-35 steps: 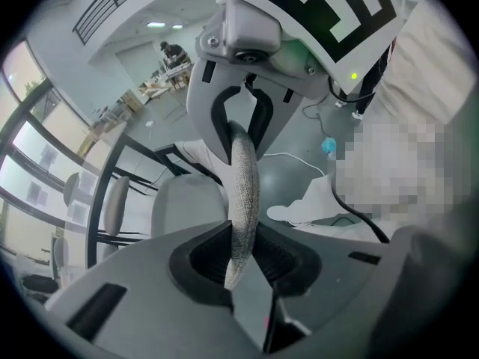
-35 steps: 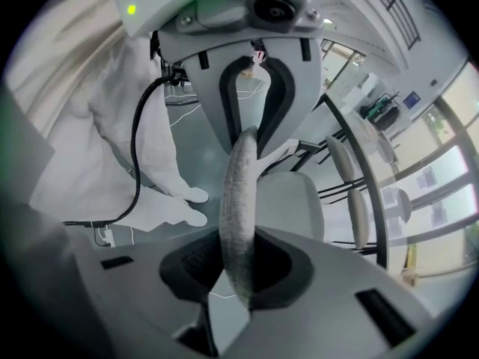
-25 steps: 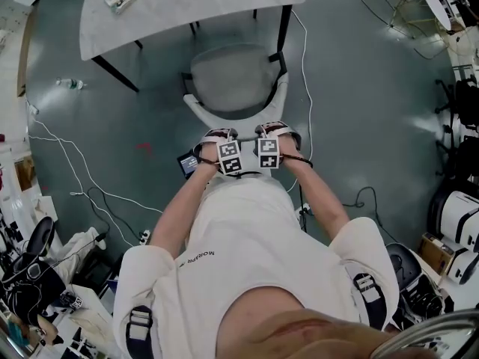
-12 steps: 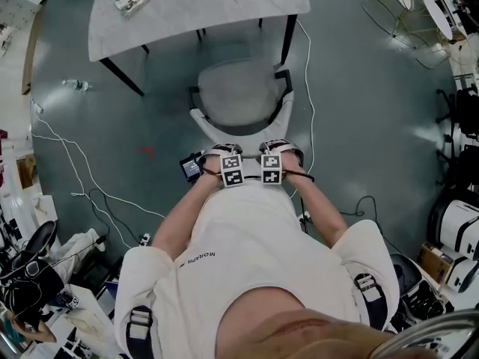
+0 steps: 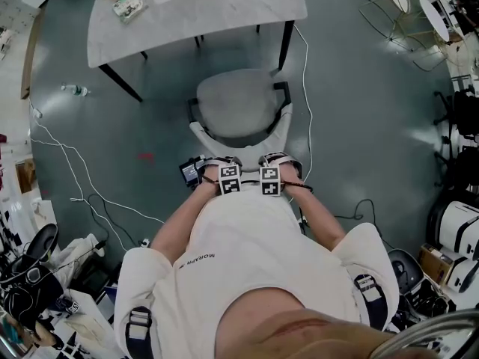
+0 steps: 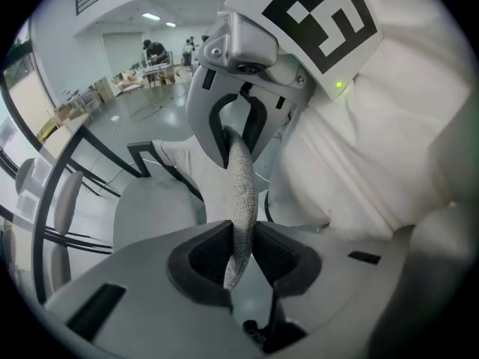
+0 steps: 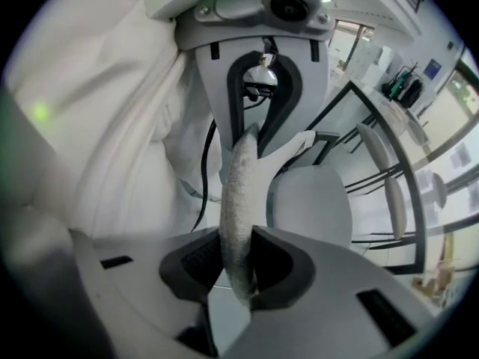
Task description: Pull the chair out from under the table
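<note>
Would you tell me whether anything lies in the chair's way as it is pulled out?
Nothing visible blocks the chair. A white cable lies on the floor beside it, at the head view's right, not behind it. Only the person stands there, left gripper and right gripper shut on its backrest.

A plastic bottle (image 5: 75, 90) is lying on the grey floor (image 5: 359, 111), with a white cable (image 5: 78, 178) trailing away below it. A red mark (image 5: 145, 156) is showing below and to the right of the bottle. Above and right of the bottle a packet (image 5: 129, 6) is lying flat, and far to its right wire-framed chairs (image 5: 398, 10) are standing.
</note>
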`<state>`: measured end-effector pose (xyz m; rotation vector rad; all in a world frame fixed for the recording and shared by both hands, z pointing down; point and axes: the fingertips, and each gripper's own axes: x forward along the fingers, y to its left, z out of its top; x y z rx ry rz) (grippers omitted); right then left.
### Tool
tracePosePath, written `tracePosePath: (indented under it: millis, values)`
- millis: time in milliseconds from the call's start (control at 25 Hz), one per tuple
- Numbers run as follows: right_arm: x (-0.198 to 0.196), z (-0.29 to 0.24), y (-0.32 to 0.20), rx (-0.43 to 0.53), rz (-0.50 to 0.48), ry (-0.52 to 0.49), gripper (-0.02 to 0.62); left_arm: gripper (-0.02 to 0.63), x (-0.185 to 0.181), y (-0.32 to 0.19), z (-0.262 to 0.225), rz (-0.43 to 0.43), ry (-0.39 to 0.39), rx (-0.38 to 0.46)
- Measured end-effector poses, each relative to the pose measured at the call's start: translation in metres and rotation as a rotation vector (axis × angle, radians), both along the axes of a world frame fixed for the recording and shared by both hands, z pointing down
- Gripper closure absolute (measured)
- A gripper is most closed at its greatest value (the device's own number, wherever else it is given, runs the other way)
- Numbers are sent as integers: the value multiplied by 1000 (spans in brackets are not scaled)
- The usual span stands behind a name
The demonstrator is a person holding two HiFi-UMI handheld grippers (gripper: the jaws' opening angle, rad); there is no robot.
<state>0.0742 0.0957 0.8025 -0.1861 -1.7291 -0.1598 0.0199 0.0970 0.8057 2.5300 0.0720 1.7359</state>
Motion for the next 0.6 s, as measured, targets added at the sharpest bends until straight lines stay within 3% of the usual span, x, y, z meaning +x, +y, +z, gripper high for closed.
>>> tracePosePath:
  millis: [440,600]
  values:
    - [-1,-18,-4,-86,12,-1,479,515,-2,-3,-27,44,30,-87]
    - [-2,-47,-10,-122,28,-48,514,534,1,-4,-51,70,59,-153]
